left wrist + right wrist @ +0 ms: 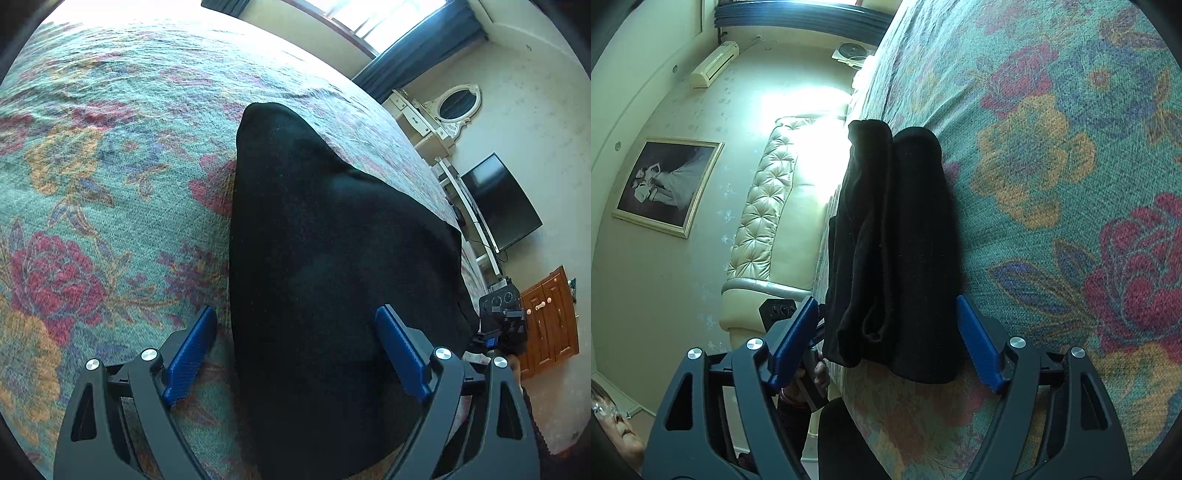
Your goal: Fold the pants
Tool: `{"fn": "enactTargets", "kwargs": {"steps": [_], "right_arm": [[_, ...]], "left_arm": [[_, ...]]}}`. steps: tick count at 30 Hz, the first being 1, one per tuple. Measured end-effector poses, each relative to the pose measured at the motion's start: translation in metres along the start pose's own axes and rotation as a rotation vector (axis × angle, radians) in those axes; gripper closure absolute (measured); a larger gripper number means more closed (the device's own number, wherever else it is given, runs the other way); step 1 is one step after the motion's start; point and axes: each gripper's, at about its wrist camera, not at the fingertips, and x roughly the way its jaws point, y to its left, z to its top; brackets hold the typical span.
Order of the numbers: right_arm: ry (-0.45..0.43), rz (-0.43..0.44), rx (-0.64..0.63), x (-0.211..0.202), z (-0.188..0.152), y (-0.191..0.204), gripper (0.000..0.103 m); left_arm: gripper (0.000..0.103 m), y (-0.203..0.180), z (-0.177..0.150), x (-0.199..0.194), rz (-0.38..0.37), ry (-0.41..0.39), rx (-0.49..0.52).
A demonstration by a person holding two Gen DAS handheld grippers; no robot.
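Note:
The black pants lie folded in a thick bundle on the floral bedspread. My left gripper is open, its blue fingers spread over the bundle's near end, holding nothing. In the right wrist view the pants show as stacked layers near the bed's edge. My right gripper is open, with its blue fingers either side of the bundle's near end. The right gripper also shows in the left wrist view past the pants.
The bedspread covers the bed. A tufted cream headboard and a framed picture stand beyond the bed edge. A black TV, a white dresser with oval mirror and a wooden cabinet line the wall.

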Motion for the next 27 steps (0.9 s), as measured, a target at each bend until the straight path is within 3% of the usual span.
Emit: {"fn": "enactTargets", "kwargs": {"steps": [8,19,27], "right_arm": [[0.016,-0.01,-0.016,0.006,-0.007,0.01,0.022],[0.013,-0.008,-0.015,0.005,-0.007,0.01,0.023],[0.032,-0.084,-0.057,0.012,-0.014,0.019,0.023]], "left_arm": [[0.013,0.004,-0.015,-0.002,-0.161,0.026,-0.055],[0.013,0.033,-0.013,-0.013,-0.361,0.015,-0.234],[0.013,0.019,-0.03,-0.014,-0.257,0.046,-0.111]]}}
